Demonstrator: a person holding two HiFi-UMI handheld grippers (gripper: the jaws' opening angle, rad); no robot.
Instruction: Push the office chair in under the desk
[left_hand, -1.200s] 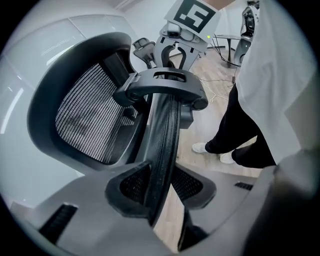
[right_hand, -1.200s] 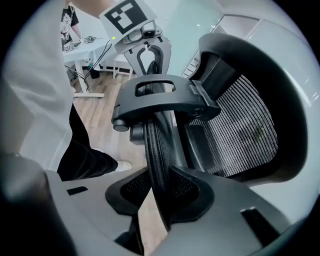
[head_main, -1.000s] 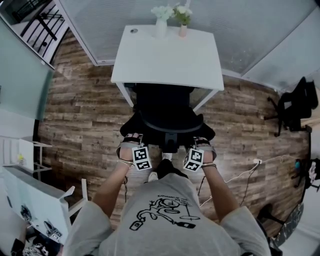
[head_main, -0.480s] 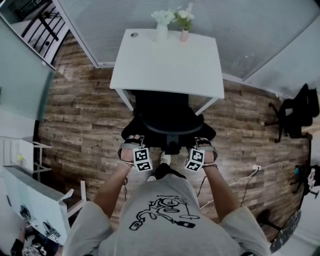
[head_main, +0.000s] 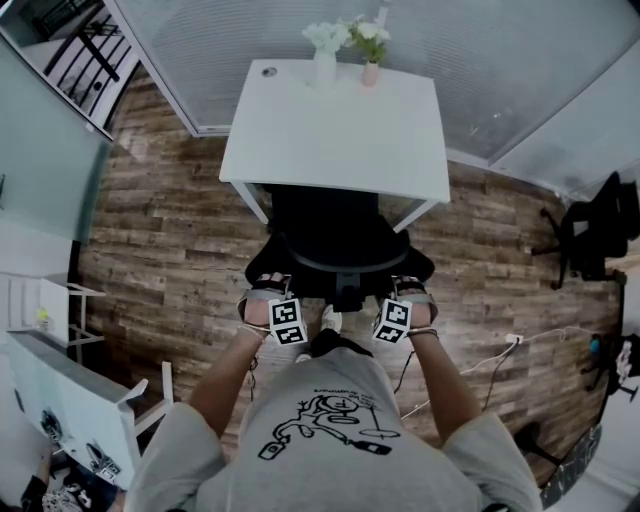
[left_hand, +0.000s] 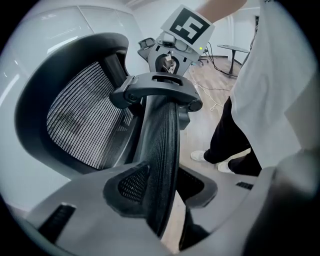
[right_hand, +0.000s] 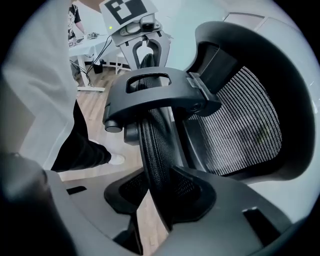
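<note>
Office room, white desk (head_main: 335, 125), mesh office chair (head_main: 335, 240), wood-plank floor (head_main: 160, 220), frosted partition walls (head_main: 480, 60)

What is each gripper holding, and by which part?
Nothing is gripped. The office chair's mesh backrest edge stands between the jaws of the left gripper and right gripper, but both have just been opening and a gap shows beside it.

Black mesh chair (head_main: 338, 240), white desk (head_main: 340, 130), brown plank floor (head_main: 160, 220)

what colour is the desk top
White. It shows best in the head view, where the desk stands over the black office chair.
</note>
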